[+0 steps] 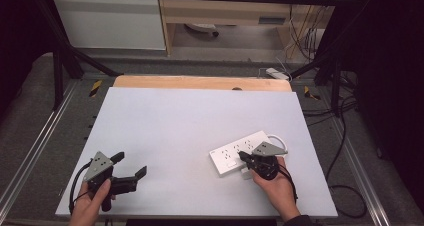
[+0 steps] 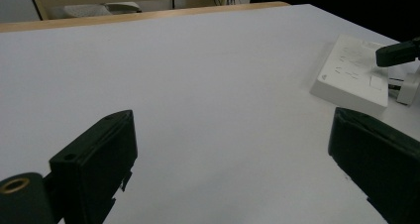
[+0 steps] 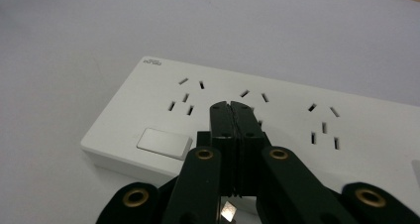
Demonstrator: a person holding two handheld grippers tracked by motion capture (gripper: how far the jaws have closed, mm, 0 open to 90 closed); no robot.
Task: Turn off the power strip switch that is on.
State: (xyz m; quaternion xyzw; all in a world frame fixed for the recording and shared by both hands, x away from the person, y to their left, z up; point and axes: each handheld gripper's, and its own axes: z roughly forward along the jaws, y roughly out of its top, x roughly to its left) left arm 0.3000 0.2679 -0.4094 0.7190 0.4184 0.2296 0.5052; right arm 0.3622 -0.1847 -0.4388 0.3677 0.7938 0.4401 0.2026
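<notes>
White bench [image 1: 180, 131]: carries a white power strip [image 1: 239, 154] at right of centre; wooden edge along the far side.
Left hand [image 1: 91, 202]: enters from the bottom left, resting near the front bench edge.
Left tool [image 1: 131, 166]: jaws spread wide apart, holding nothing, aimed across the bench toward the power strip [image 2: 352, 73].
Room: dark frame bars, grey floor and loose cables surround the bench.
Right hand [image 1: 274, 185]: enters from the bottom right, just behind the strip.
Right tool [image 3: 231, 109]: jaws pressed together, empty, tips over the power strip [image 3: 277, 120] above its sockets, beside the rocker switch [image 3: 164, 142]; contact cannot be told.
</notes>
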